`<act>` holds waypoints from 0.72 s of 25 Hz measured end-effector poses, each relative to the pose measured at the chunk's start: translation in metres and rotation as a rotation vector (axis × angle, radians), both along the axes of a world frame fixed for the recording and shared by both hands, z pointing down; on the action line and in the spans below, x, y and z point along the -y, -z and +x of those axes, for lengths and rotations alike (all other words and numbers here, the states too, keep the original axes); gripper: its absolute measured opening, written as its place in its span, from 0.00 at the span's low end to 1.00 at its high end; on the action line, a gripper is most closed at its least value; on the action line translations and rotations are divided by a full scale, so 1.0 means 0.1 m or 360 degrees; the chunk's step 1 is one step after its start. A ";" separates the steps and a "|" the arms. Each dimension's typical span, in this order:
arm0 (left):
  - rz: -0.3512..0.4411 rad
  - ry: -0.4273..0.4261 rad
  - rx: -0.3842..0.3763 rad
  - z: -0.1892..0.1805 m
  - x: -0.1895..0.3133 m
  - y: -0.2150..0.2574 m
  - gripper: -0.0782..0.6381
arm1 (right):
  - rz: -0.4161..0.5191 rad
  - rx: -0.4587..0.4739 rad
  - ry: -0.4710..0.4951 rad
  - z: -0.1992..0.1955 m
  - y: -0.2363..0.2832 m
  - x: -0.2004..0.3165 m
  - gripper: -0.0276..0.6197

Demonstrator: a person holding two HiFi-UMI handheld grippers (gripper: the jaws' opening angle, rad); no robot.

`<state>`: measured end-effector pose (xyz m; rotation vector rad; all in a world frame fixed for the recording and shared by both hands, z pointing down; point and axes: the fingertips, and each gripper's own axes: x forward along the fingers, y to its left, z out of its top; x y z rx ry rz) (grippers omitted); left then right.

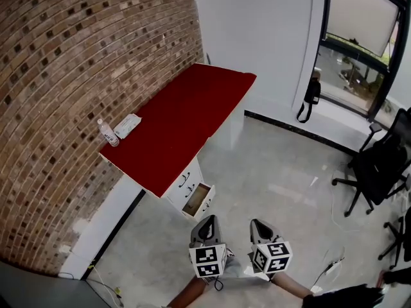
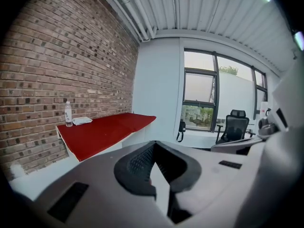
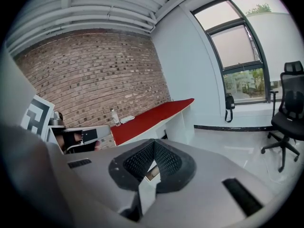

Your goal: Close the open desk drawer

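A red-topped desk (image 1: 186, 117) stands along the brick wall, with white drawers under its near end. The lowest drawer (image 1: 196, 199) is pulled open and shows a brown inside. My left gripper (image 1: 207, 223) and right gripper (image 1: 259, 226) hang side by side above the floor, just short of that drawer, with both tips toward it. Each has its jaws together with nothing between them. The left gripper (image 2: 154, 146) faces the desk (image 2: 104, 129) from farther off. The right gripper (image 3: 153, 146) faces the desk (image 3: 152, 115) too.
A water bottle (image 1: 108, 132) and a white packet (image 1: 127, 125) lie on the desk by the wall. A black office chair (image 1: 379, 165) stands at the right near the window. A black bag (image 1: 311, 95) hangs on the far wall. A white cable (image 1: 331, 268) lies on the floor.
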<state>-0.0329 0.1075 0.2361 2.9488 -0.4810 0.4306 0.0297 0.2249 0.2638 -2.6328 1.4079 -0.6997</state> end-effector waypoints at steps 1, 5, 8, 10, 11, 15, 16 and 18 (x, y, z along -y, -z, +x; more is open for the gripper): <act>0.0002 0.0002 0.0001 0.07 0.06 0.00 0.10 | -0.0002 0.0000 0.0003 0.07 0.00 0.06 0.04; -0.0007 0.0033 0.0001 0.30 0.31 -0.01 0.10 | -0.0024 0.0013 0.0043 0.32 -0.03 0.34 0.04; -0.0037 0.0073 0.0017 0.44 0.51 -0.06 0.10 | -0.0040 0.0010 0.0081 0.49 -0.02 0.55 0.04; -0.0044 0.0090 0.0026 0.55 0.65 -0.08 0.10 | -0.0047 0.0001 0.0107 0.62 -0.01 0.69 0.04; -0.0047 0.0099 0.0025 0.61 0.72 -0.08 0.10 | -0.0050 -0.0004 0.0116 0.68 0.00 0.76 0.04; -0.0070 0.0130 0.0020 0.82 0.98 -0.15 0.10 | -0.0068 -0.0009 0.0137 0.91 -0.03 1.00 0.04; -0.0082 0.0130 0.0020 0.88 1.02 -0.17 0.10 | -0.0075 -0.0012 0.0142 0.96 -0.03 1.04 0.04; -0.0109 0.0116 0.0017 1.01 1.08 -0.19 0.10 | -0.0092 -0.0017 0.0146 1.07 -0.04 1.11 0.04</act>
